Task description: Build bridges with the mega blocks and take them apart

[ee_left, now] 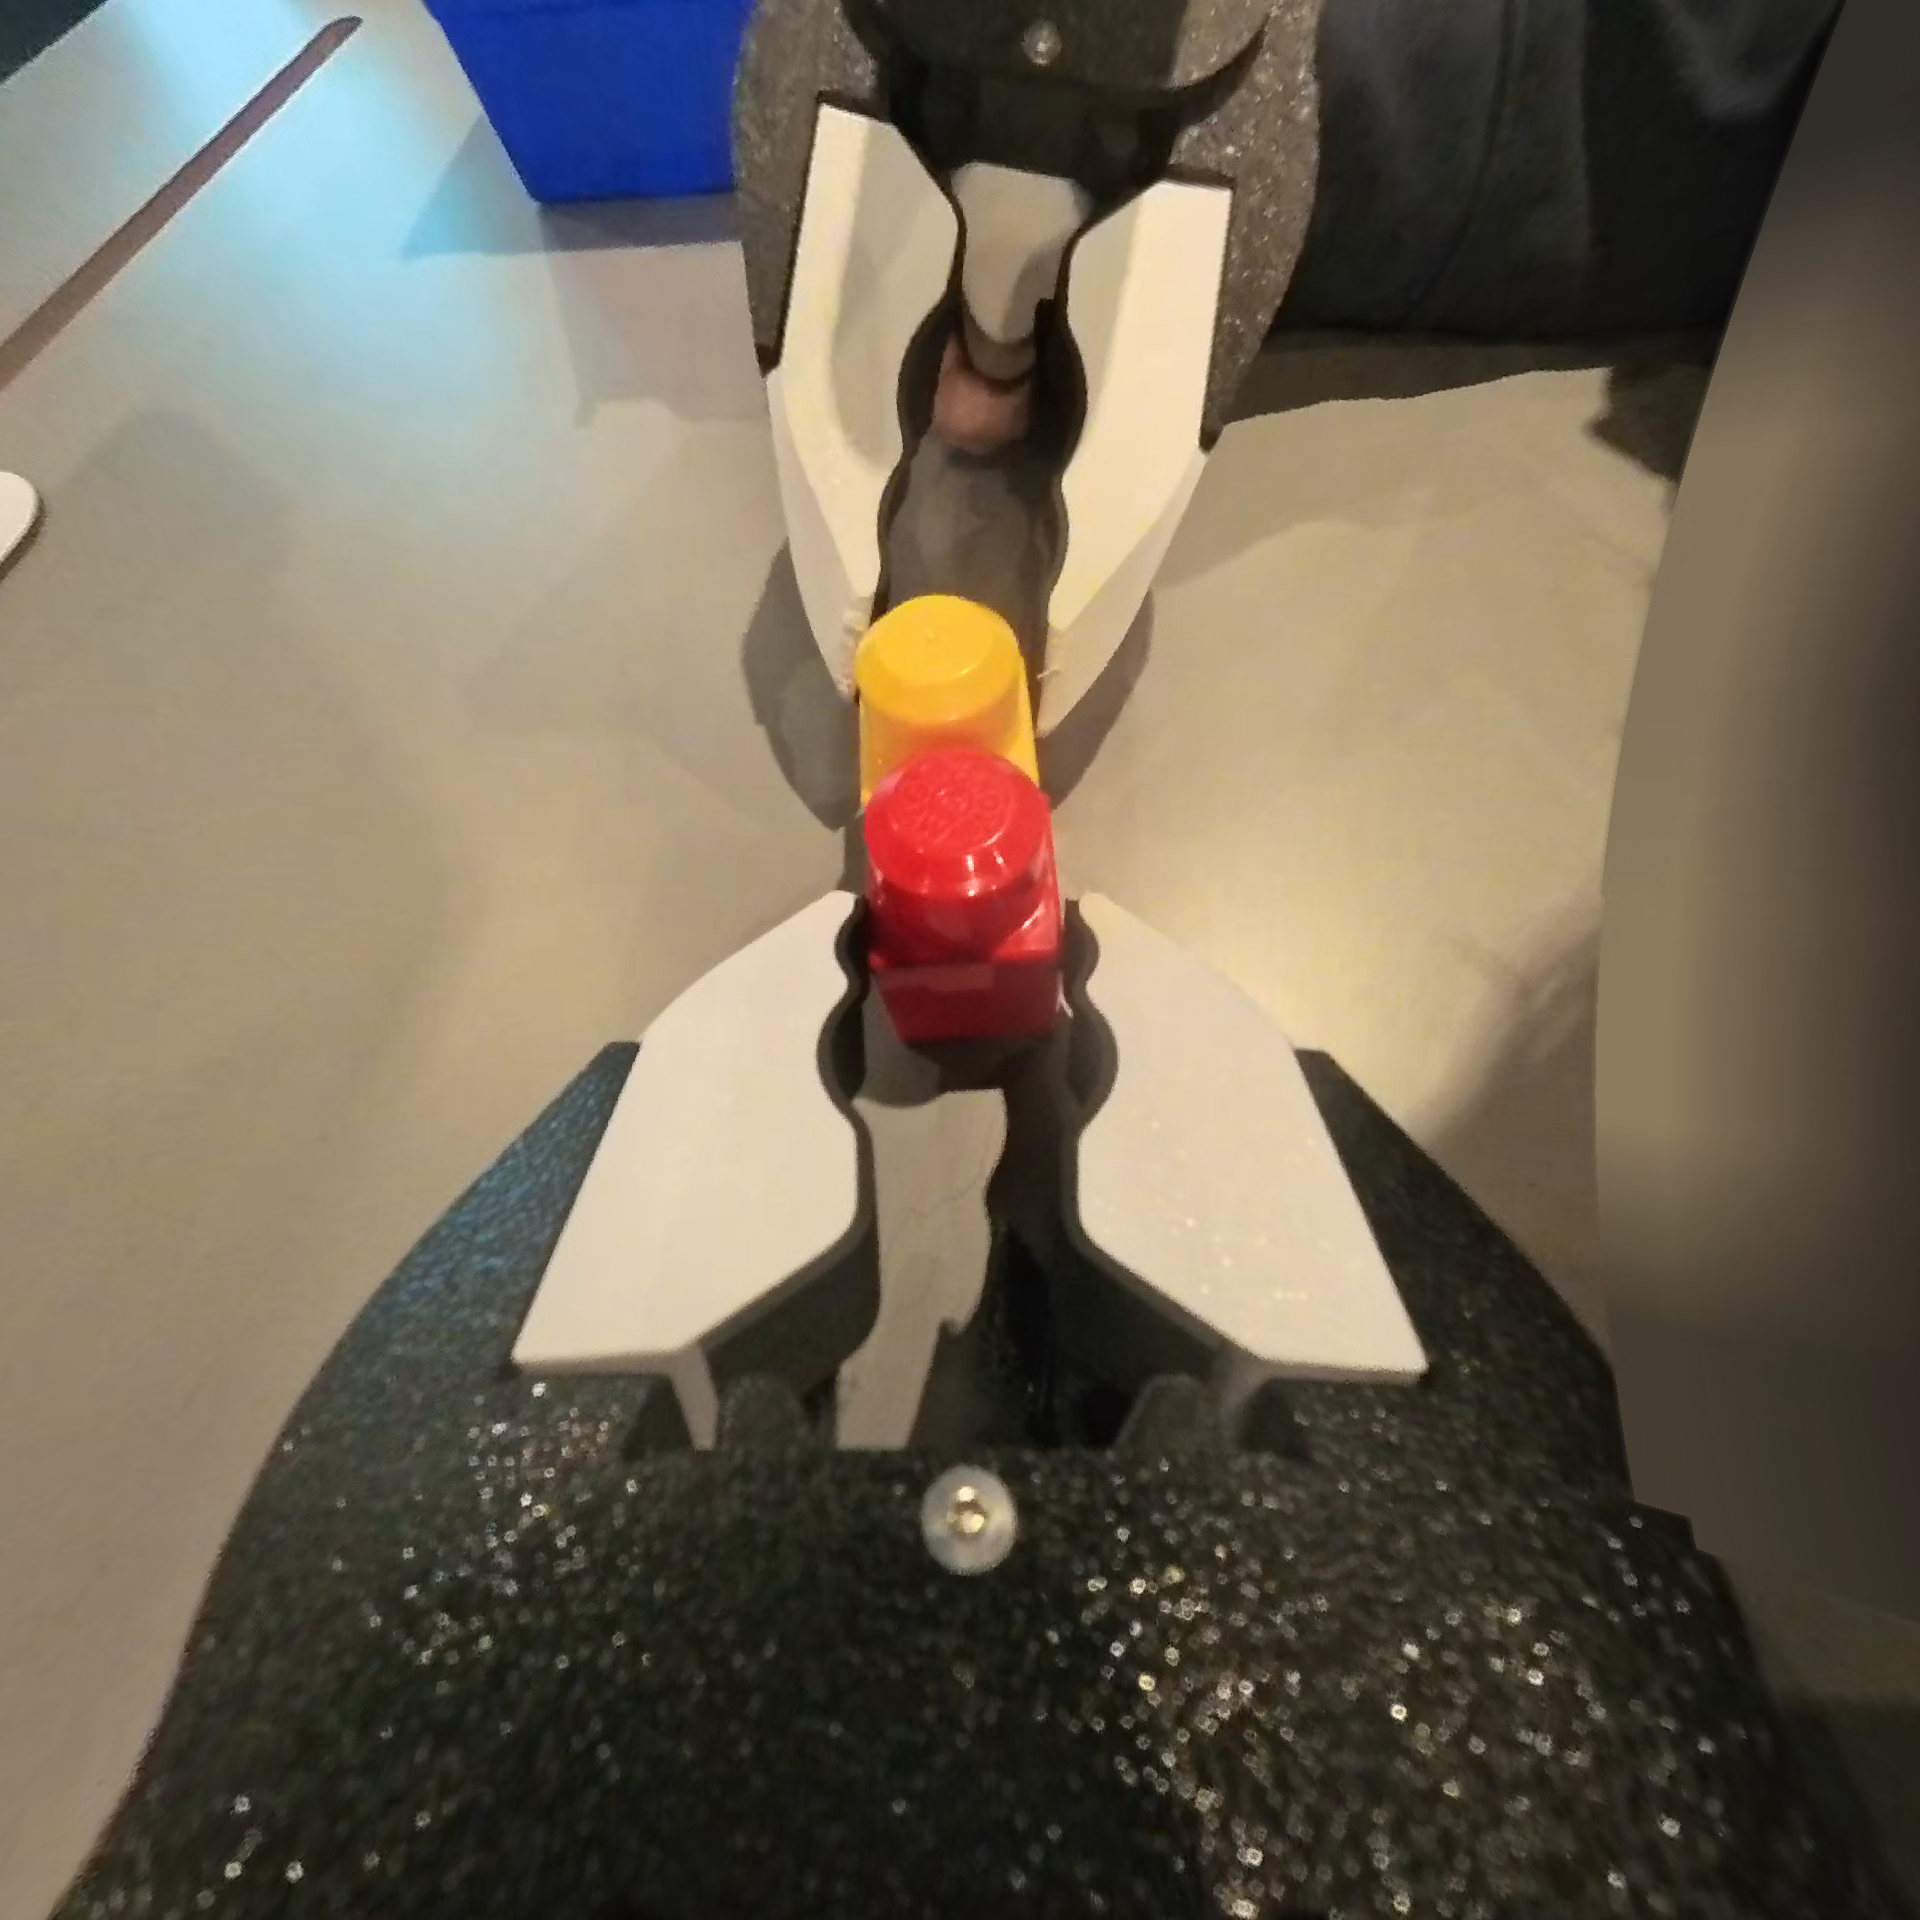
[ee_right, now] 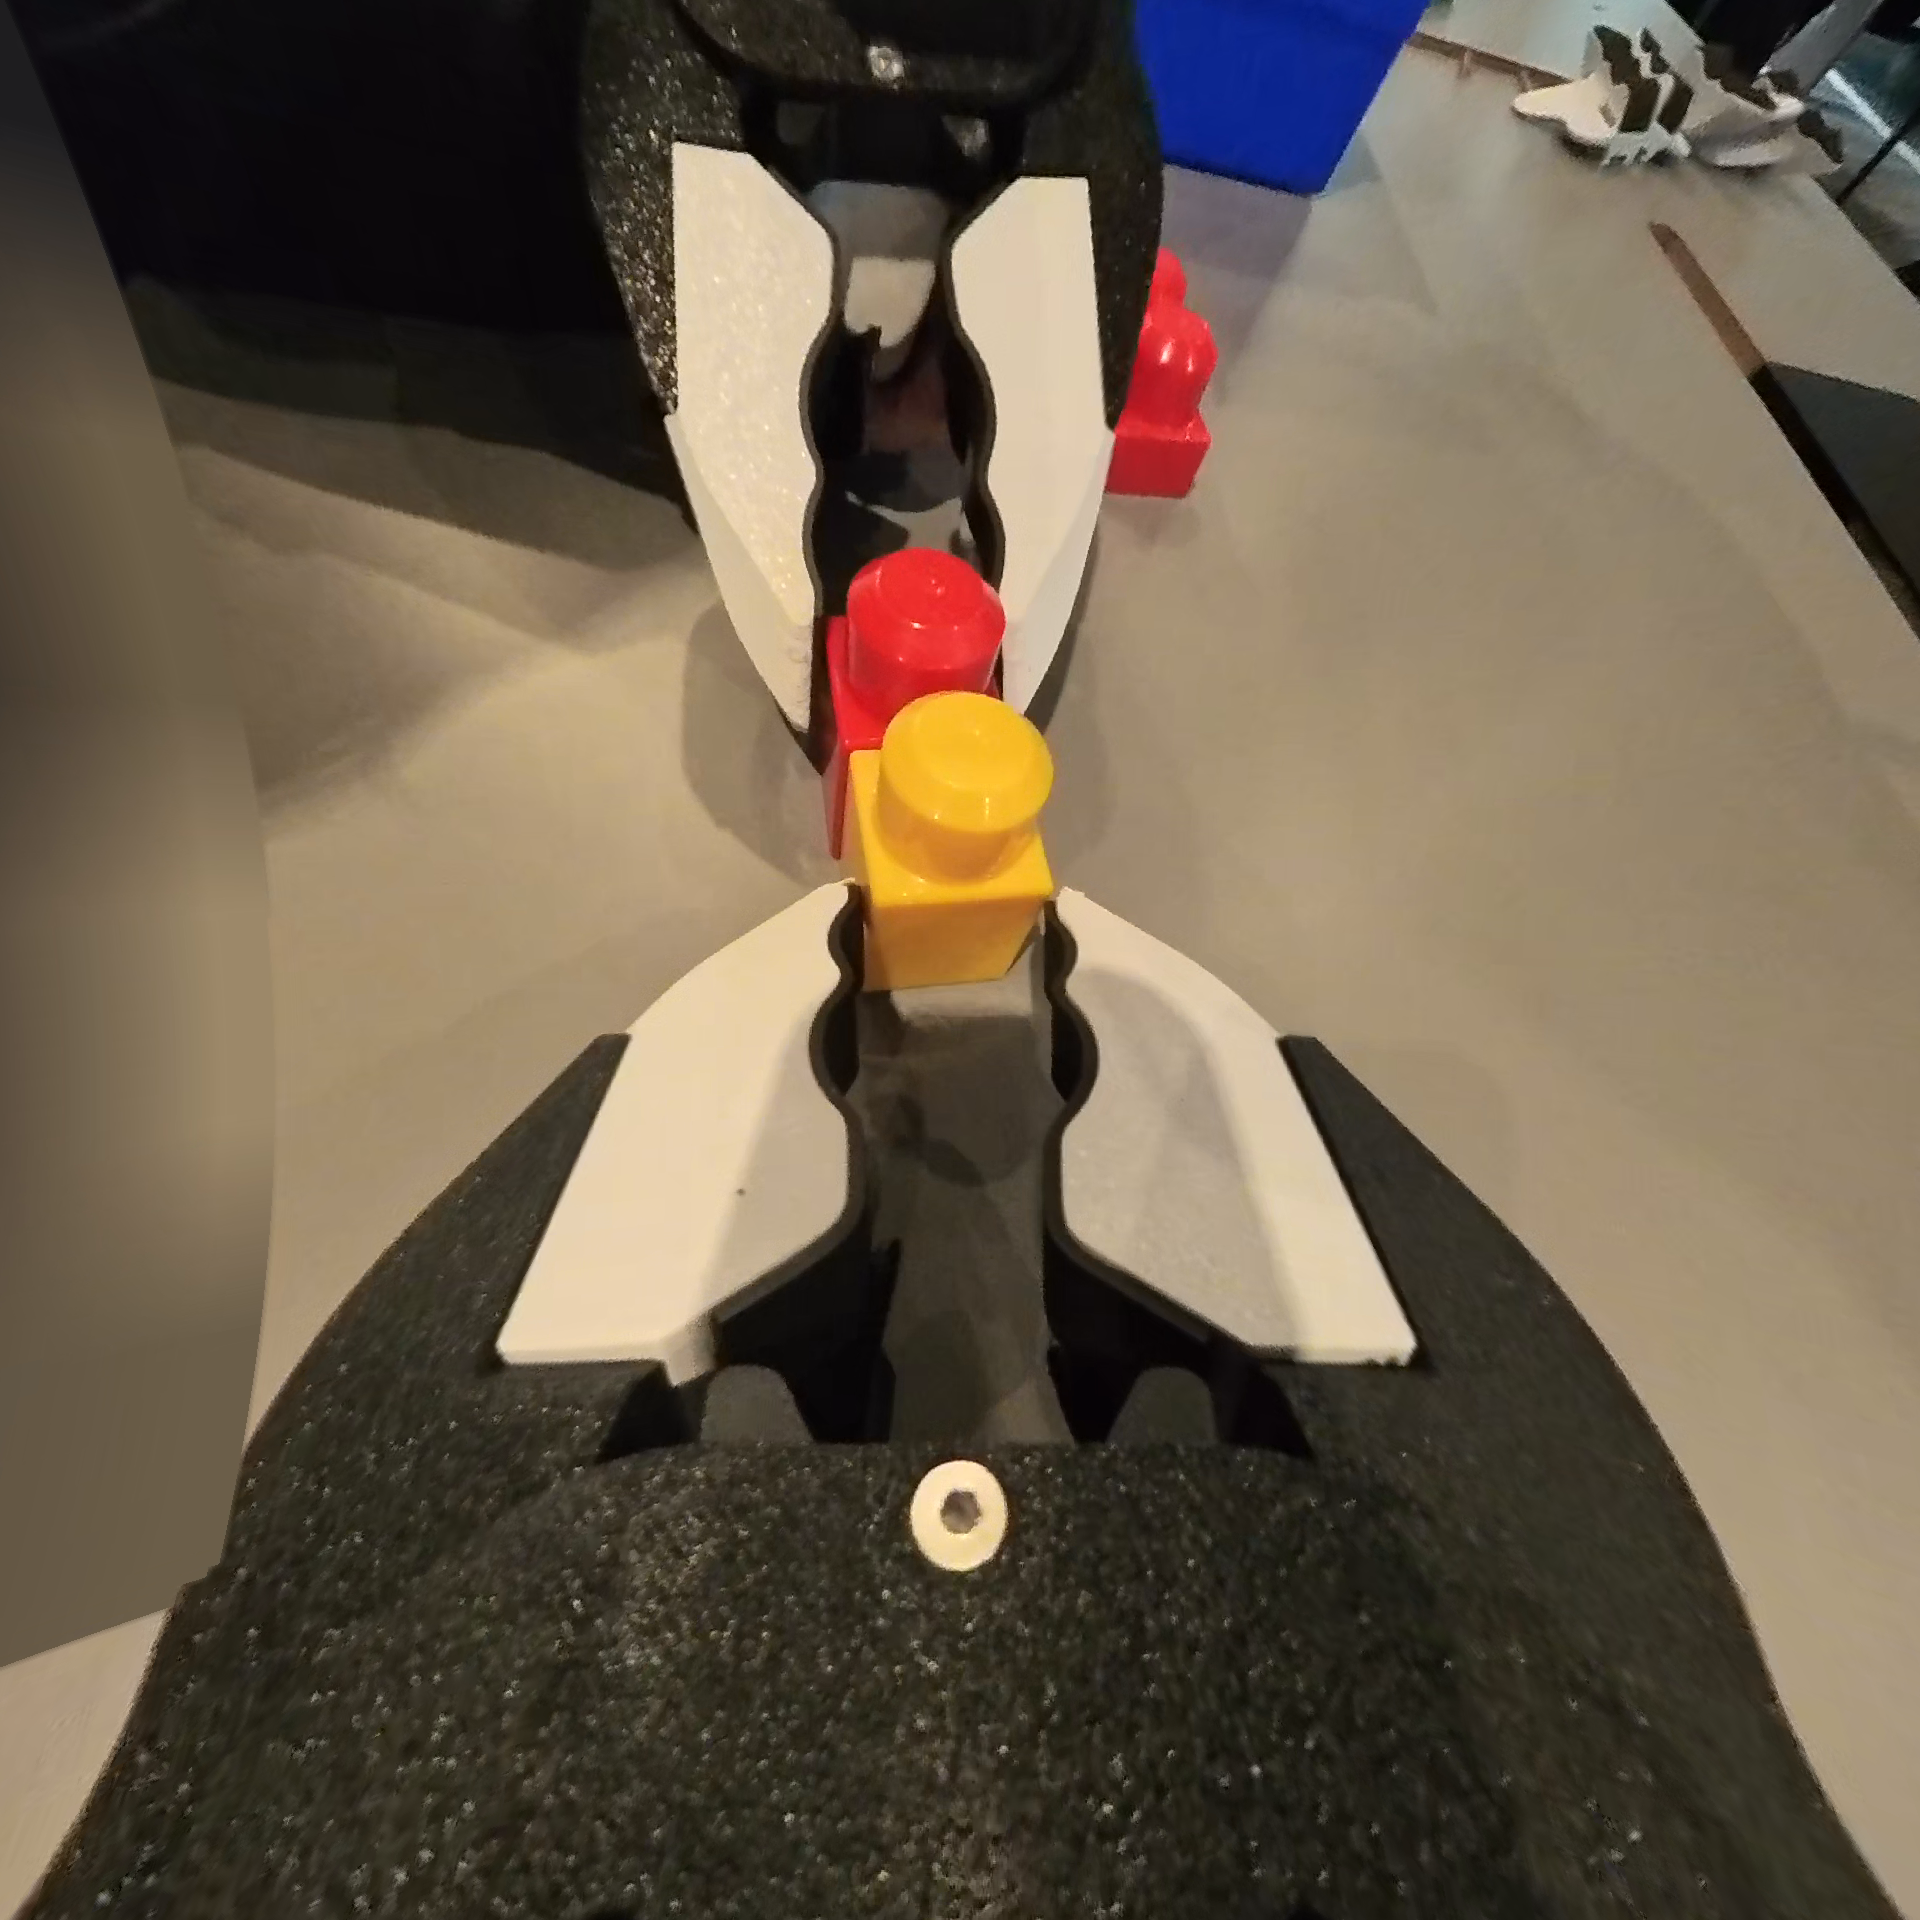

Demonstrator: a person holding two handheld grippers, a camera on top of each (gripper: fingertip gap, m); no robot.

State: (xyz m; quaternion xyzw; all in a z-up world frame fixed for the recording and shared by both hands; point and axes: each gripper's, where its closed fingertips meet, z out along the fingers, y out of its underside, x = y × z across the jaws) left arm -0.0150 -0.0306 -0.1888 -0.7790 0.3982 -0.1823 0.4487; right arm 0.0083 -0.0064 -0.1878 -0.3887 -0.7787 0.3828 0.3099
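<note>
In the left wrist view my left gripper [ee_left: 966, 912] is shut on a red single-stud block [ee_left: 961, 971]. A yellow single-stud block [ee_left: 940, 691] stands directly beyond it, touching it. My right gripper [ee_left: 951, 670] comes from the opposite side and is shut on the yellow block. The right wrist view shows the same from the other end: my right gripper [ee_right: 953, 902] grips the yellow block [ee_right: 951, 894], and my left gripper [ee_right: 914, 701] grips the red block [ee_right: 914, 639] behind it. Both blocks are upright, low over the grey table [ee_left: 312, 779].
A larger red block [ee_right: 1169, 400] stands on the table behind the left gripper. A blue bin [ee_right: 1268, 83] sits at the far edge, also in the left wrist view [ee_left: 592, 94]. A white and black object [ee_right: 1683, 104] lies at the far right. The left gripper's tips are roughly 4 cm from the right gripper's.
</note>
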